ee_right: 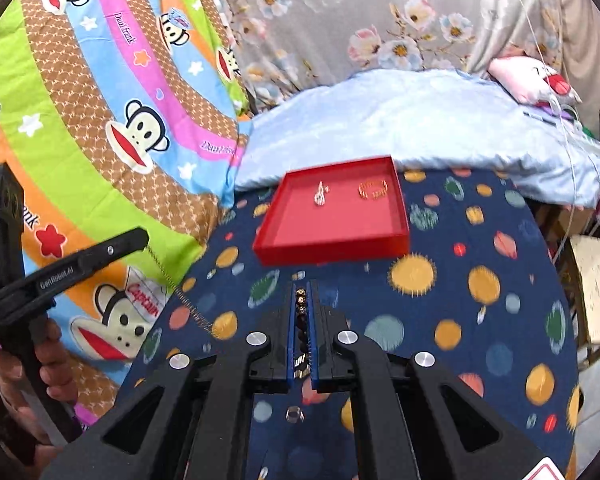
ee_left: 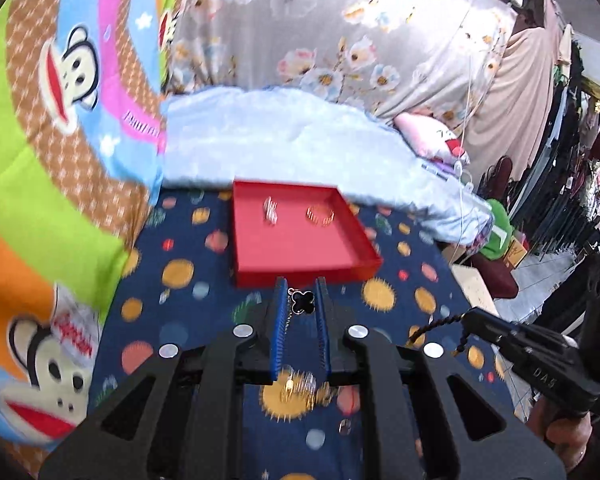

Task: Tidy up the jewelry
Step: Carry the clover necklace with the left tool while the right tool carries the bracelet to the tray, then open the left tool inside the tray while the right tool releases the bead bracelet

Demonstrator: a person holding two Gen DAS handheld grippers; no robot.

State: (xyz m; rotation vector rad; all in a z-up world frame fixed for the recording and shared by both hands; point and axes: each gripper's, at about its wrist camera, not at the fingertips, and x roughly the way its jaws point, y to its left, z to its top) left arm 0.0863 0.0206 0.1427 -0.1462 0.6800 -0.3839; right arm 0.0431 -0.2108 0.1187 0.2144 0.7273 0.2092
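left gripper (ee_left: 300, 292) and right gripper (ee_right: 305, 292) above a planet-print cloth (ee_right: 480, 320), each carrying a piece of jewelry toward the red tray (ee_left: 300, 272). the left gripper's jaws stand narrow, pinching a chain (ee_left: 289, 314) against the left pad, with a black clover pendant (ee_left: 302, 301) showing between the tips; in the right wrist view the same chain hangs slack from the left gripper's tip down toward the cloth. the right gripper's jaws are pressed together on a dark beaded bracelet (ee_right: 301, 320), whose beads run lengthwise along the pads (its free loop shows in the left wrist view, curling off the tip).

the tray lies straight ahead of both grippers and just beyond their tips, its near wall facing them, so the coming move is judged a short forward carry over that wall followed by a release. both grippers sit about equally near it. inside, a silver piece (ee_right: 321, 194) and a gold ring-like band (ee_right: 373, 190) occupy the far half, well apart; the near half is bare red floor.

small loose pieces (ee_left: 298, 386) remain on the cloth below the left gripper. a pale blue cushion (ee_left: 280, 140) borders the tray behind. the trailing chain could snag on the tray's near wall.
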